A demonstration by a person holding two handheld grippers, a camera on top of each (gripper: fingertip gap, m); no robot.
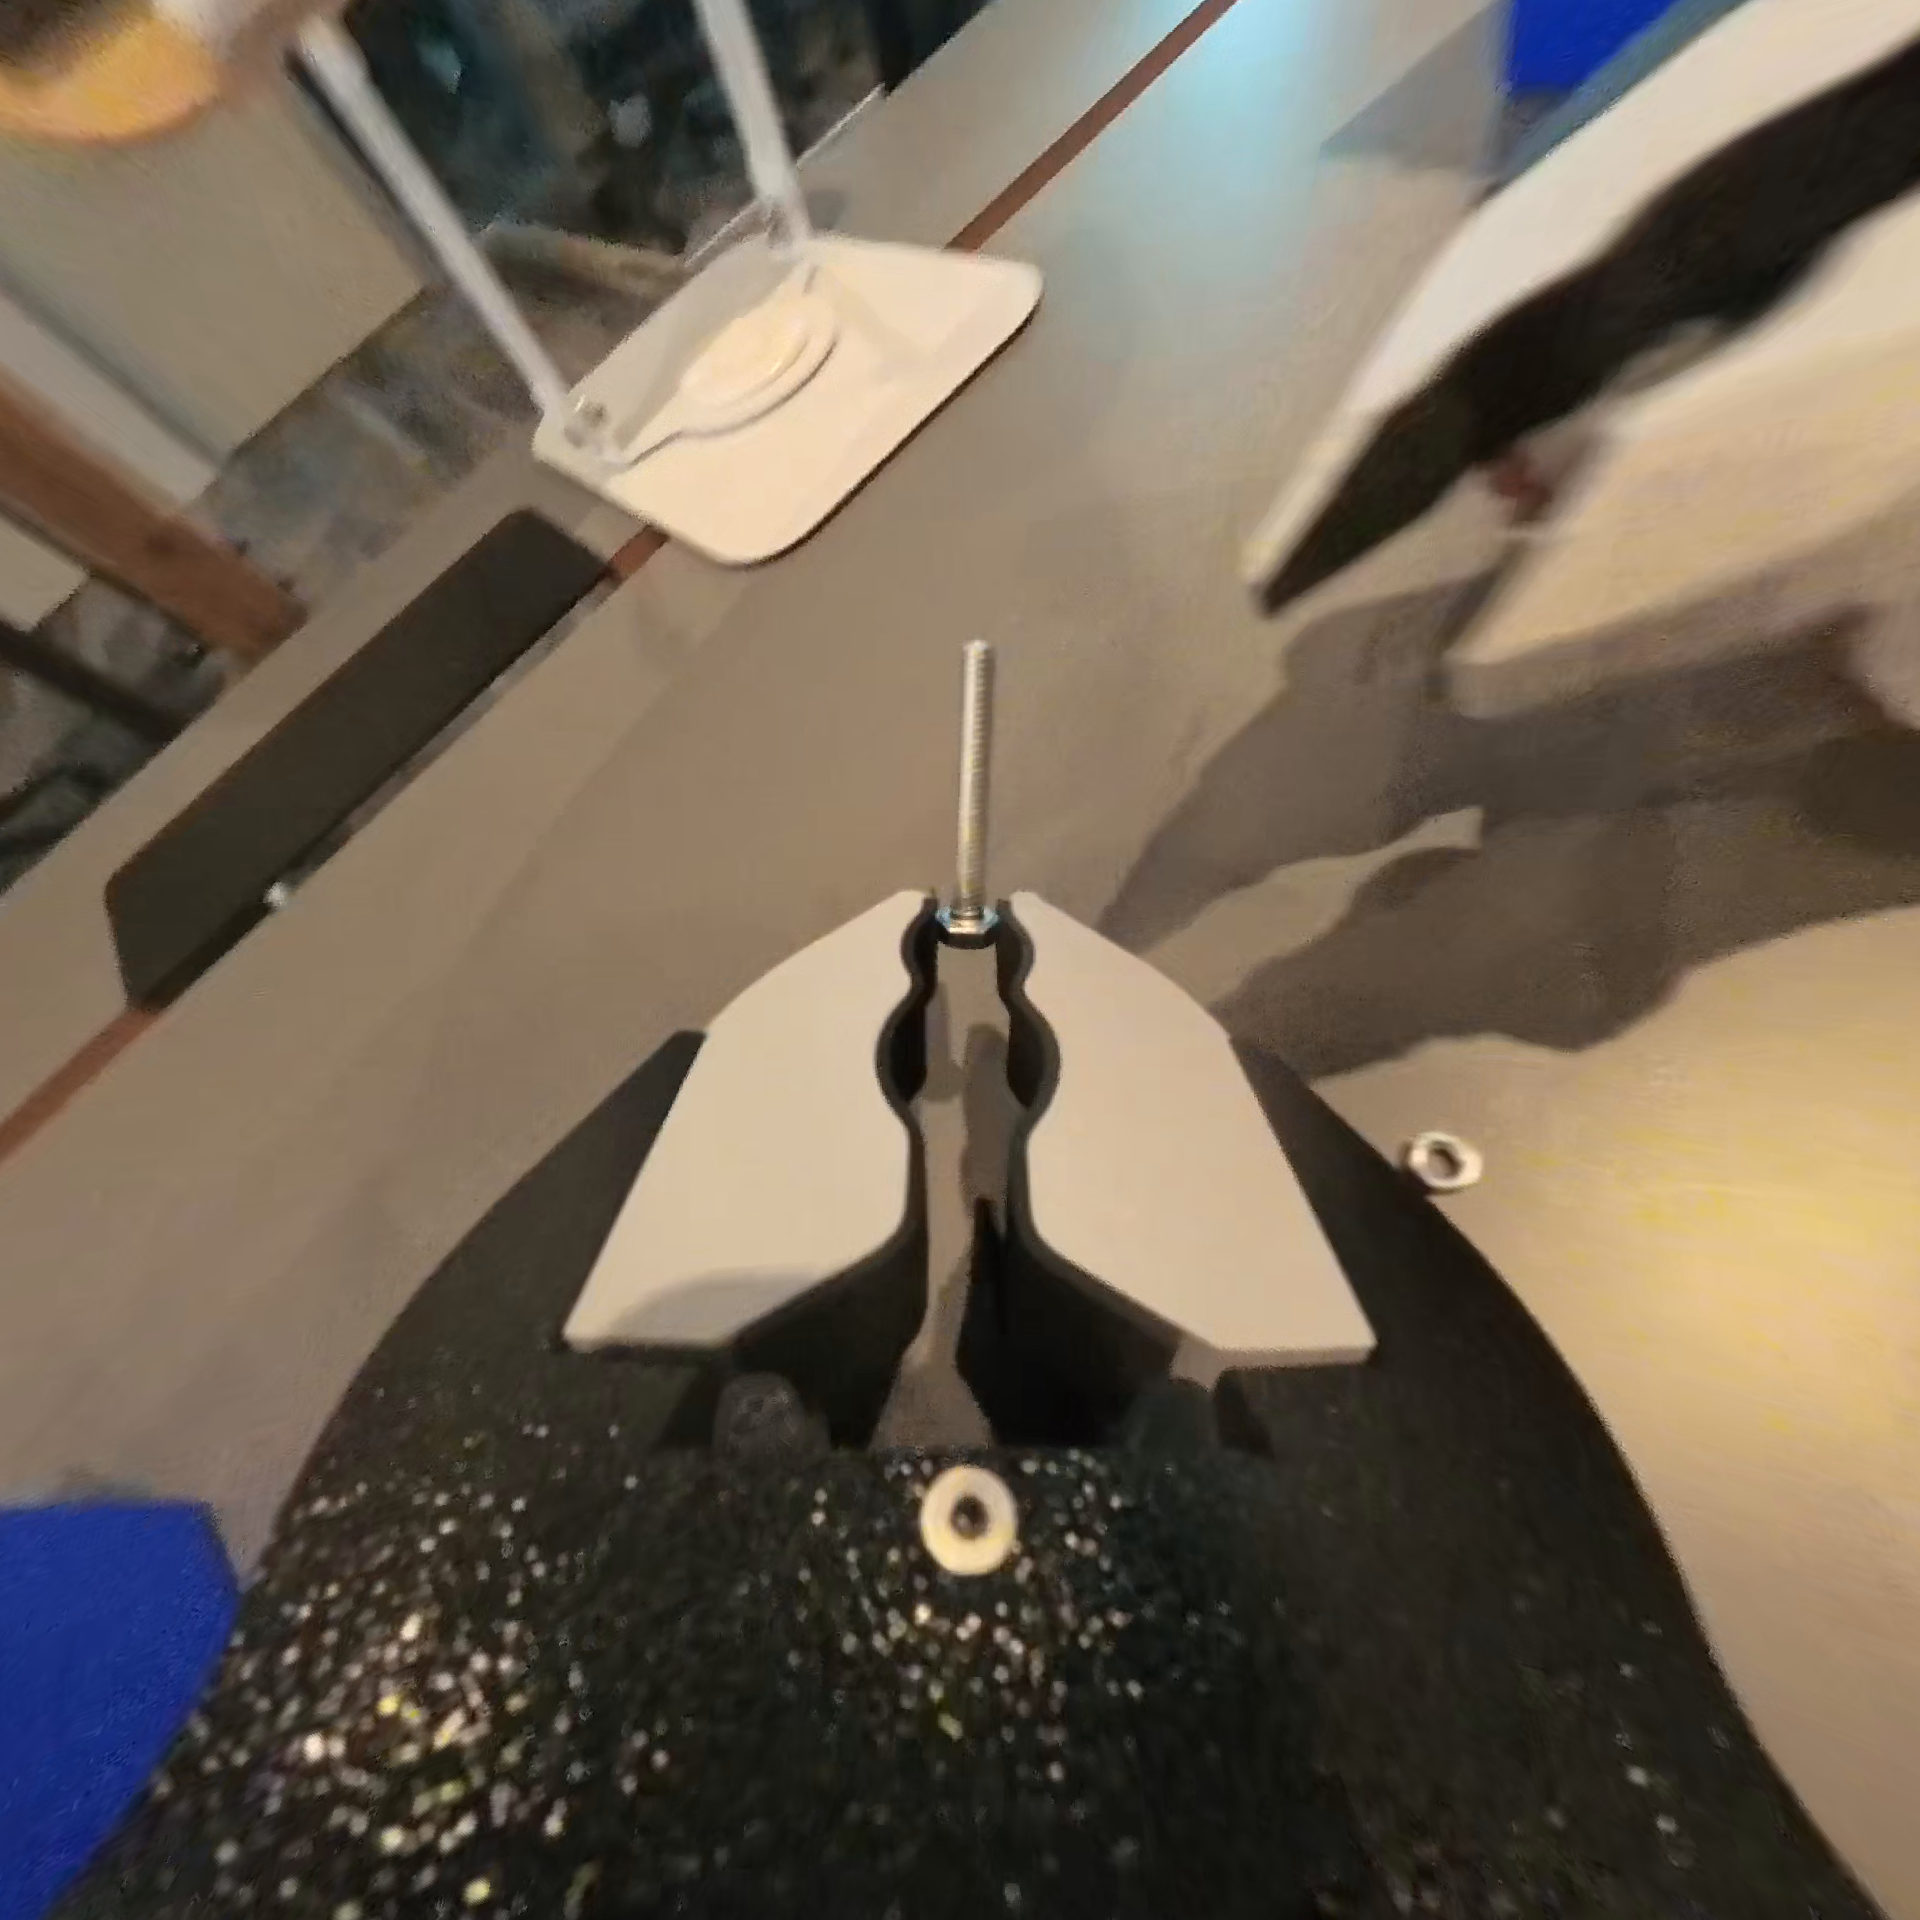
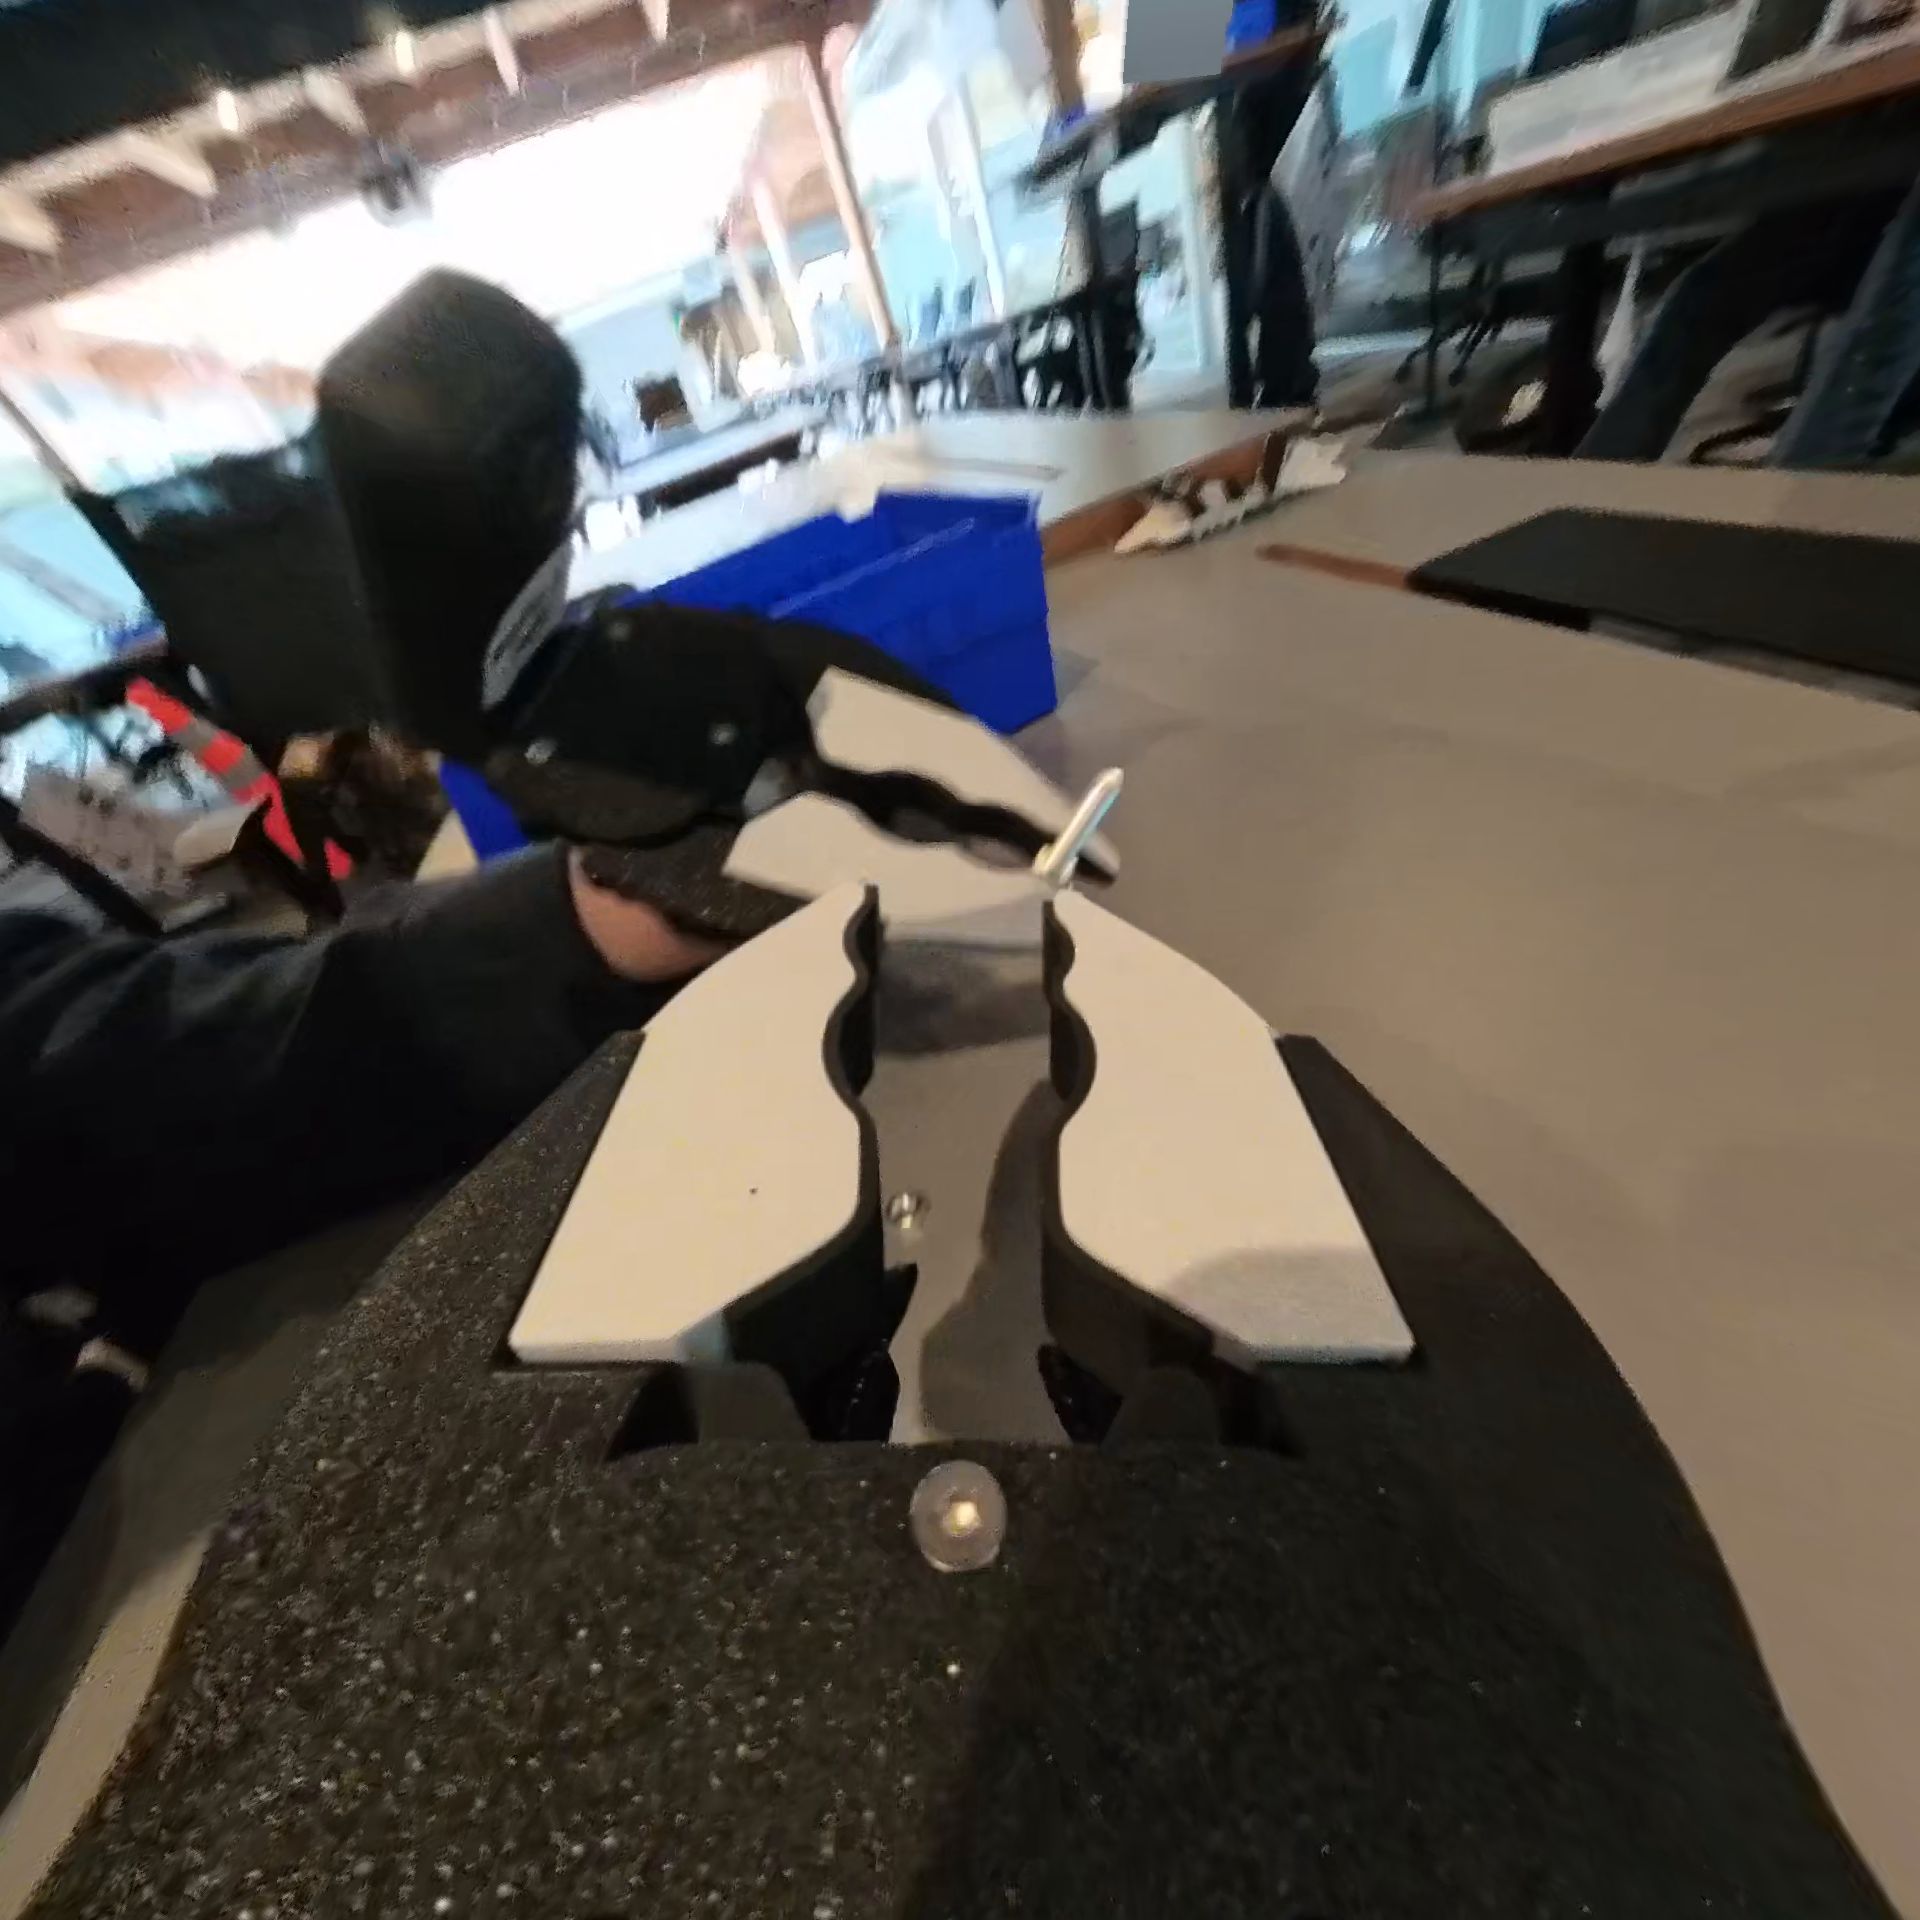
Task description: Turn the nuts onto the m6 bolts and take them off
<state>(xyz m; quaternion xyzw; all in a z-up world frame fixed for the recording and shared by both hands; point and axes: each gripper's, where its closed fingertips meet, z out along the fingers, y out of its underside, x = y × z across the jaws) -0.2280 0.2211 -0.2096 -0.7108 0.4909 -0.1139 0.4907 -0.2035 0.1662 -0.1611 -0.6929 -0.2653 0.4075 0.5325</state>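
In the left wrist view my left gripper (image 1: pixel 966 916) is shut on the head end of a silver M6 bolt (image 1: pixel 977 769). Its threaded shaft points forward, and a nut (image 1: pixel 964 928) sits at its base between the fingertips. A loose nut (image 1: pixel 1439 1162) lies on the grey table to the right. In the right wrist view my right gripper (image 2: pixel 961 914) is open and empty, just in front of the left gripper (image 2: pixel 831 800) and the bolt (image 2: pixel 1081 821). A small silver piece (image 2: pixel 906 1210) lies on the table between my right fingers. The right gripper also shows blurred in the left wrist view (image 1: pixel 1558 364).
A white stand base (image 1: pixel 810 405) and a black pad (image 1: pixel 343 727) sit near the table's far edge. A blue bin (image 2: pixel 904 592) stands behind the left gripper. A black mat (image 2: pixel 1683 582) lies at the right. A dark sleeve (image 2: pixel 260 1039) reaches in from the left. My hands' fingertips stand some 8 centimetres from each other.
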